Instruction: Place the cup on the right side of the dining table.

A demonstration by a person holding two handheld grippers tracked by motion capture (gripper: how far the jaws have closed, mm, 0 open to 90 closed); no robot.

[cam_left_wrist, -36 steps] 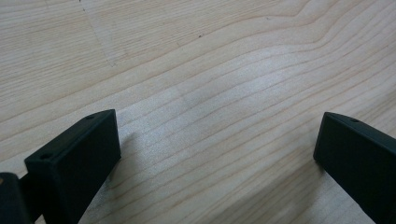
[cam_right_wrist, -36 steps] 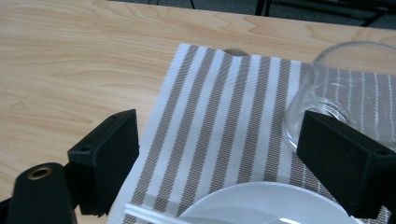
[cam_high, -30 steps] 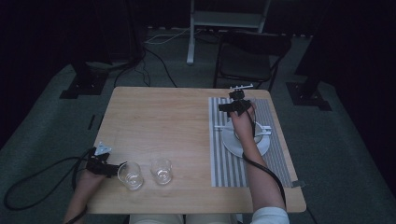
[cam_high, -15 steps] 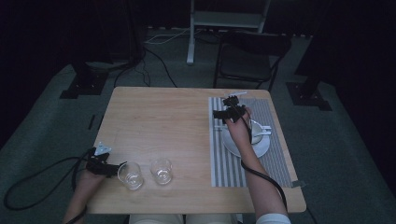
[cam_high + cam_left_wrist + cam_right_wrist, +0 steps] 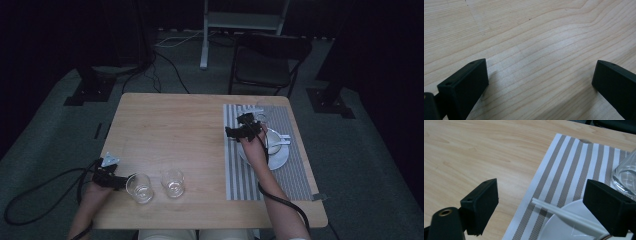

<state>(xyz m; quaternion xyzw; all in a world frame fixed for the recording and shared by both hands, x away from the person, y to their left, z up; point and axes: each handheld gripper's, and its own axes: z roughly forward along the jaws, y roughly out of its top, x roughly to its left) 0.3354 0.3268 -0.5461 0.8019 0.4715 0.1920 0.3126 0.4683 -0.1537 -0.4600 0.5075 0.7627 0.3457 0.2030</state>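
Observation:
My left gripper (image 5: 124, 181) rests open on the wooden table (image 5: 170, 130) at the near left, with its tips just left of a clear glass (image 5: 139, 188). A second clear glass (image 5: 173, 182) stands to the right of that one. In the left gripper view, bare wood lies between the open left gripper (image 5: 540, 80). My right gripper (image 5: 241, 131) hovers open over the left part of the striped placemat (image 5: 245, 175). Beside it a white plate (image 5: 281, 160) carries a cup (image 5: 274, 141). The right gripper (image 5: 541, 202) has the placemat (image 5: 574, 162), the plate rim (image 5: 559, 227), a white stick (image 5: 564, 216) and a glass (image 5: 626, 175) ahead of it.
A third glass (image 5: 261, 111) stands at the far end of the mat. A dark chair (image 5: 267, 62) is behind the table's far right edge. Cables (image 5: 40, 195) trail on the floor at the left. Bare wood spreads across the table's middle.
My right gripper has moved from the far end of the mat toward the person and slightly left, beside the plate. The left gripper and both near glasses have stayed put.

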